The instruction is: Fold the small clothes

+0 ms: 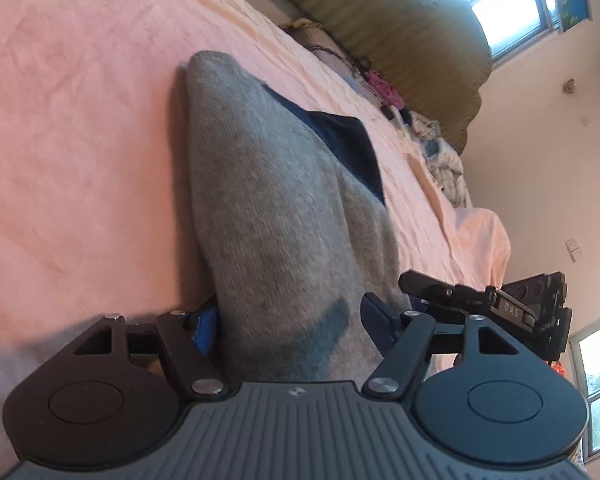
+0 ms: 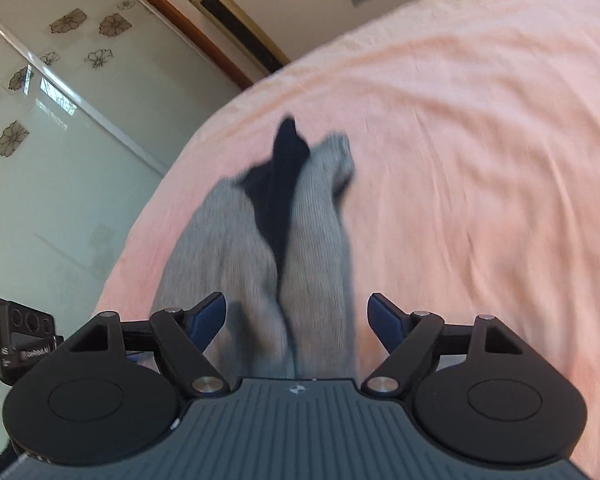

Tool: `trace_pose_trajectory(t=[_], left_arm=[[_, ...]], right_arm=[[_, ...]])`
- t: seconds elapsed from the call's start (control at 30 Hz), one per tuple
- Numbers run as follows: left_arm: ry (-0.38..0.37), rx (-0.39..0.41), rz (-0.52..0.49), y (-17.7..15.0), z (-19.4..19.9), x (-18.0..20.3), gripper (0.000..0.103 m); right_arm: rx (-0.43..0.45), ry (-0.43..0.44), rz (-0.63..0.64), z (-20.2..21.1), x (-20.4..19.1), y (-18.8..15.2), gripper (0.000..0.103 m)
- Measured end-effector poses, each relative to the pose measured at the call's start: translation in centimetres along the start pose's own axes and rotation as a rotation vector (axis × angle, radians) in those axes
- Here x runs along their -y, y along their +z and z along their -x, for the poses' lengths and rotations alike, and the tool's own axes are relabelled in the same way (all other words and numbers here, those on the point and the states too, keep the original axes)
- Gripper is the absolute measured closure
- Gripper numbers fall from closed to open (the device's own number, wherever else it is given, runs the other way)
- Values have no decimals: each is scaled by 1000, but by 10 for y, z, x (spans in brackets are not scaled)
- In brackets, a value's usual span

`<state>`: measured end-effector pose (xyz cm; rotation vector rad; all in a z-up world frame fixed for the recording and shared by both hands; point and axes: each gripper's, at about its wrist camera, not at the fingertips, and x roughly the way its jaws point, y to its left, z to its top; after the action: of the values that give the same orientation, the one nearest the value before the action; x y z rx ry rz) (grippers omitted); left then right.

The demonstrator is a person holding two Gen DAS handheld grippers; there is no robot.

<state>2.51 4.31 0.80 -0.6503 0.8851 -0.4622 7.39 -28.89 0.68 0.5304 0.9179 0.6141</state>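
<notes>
Through the left wrist camera I see my left tongs spread wide, the grey sock lying between the blue pads and running away from me across the pink bed sheet. The pads stand apart on either side of the fabric and do not pinch it, so I judge I am lined up to close on this near end. A dark navy patch, heel or toe, shows on the sock's far side. The other rig sits just beside mine to the right. Beyond lie an olive blanket and a bright window.

Through the right wrist camera, my right tongs are equally wide, nothing gripped. The picture is blurred, but grey socks with a navy part lie lengthwise straight ahead on the sheet, between the pads. A glass door with flower decals stands to the left
</notes>
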Motion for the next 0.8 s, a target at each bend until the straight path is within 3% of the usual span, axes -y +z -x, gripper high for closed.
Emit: trace_pose_trajectory(t=[0.03,0.07,0.13,0.27,0.33,0.4,0.47,0.5,0.57,0.67,0.7,0.73,0.77,0.8], left_arm=[[20,2,-12,0,-1,3,43],[50,-19,-23,3,-3,4,74],[56,-53,-5,13,-1,0,82],[126,-36,-131,24,25,7,84],[165,-79,-195,19,22,6,79],[187,-87,-199,13,21,2,60],[116,-71,-165,5,32,-2,22],[98,-57,-150,3,36,-2,16],[102,-44,-139,1,35,-2,15],[114,-21,-152,0,24,2,16],[123,-18,-168,-1,19,6,20],[143,-28,-196,-4,14,10,47],[182,-41,-225,-6,10,15,75],[200,-52,-235,-9,9,17,77]], right_arm=[[-2,23,-13,3,1,-5,25],[-6,41,-35,4,2,-8,40],[-68,79,-89,-1,2,-13,79],[-71,132,-16,5,-23,-21,80],[-72,137,9,5,-29,-27,80],[-60,92,1,3,-26,-34,70],[-59,93,-55,8,-16,-38,44],[-41,107,-73,14,-13,-41,42],[-22,126,-90,25,-10,-44,36],[-59,122,-116,24,-9,-52,37],[-71,120,-114,18,-11,-54,38],[-81,125,-112,12,-15,-54,45],[-95,117,-111,5,-18,-55,60],[-110,94,-108,-1,-19,-57,70]])
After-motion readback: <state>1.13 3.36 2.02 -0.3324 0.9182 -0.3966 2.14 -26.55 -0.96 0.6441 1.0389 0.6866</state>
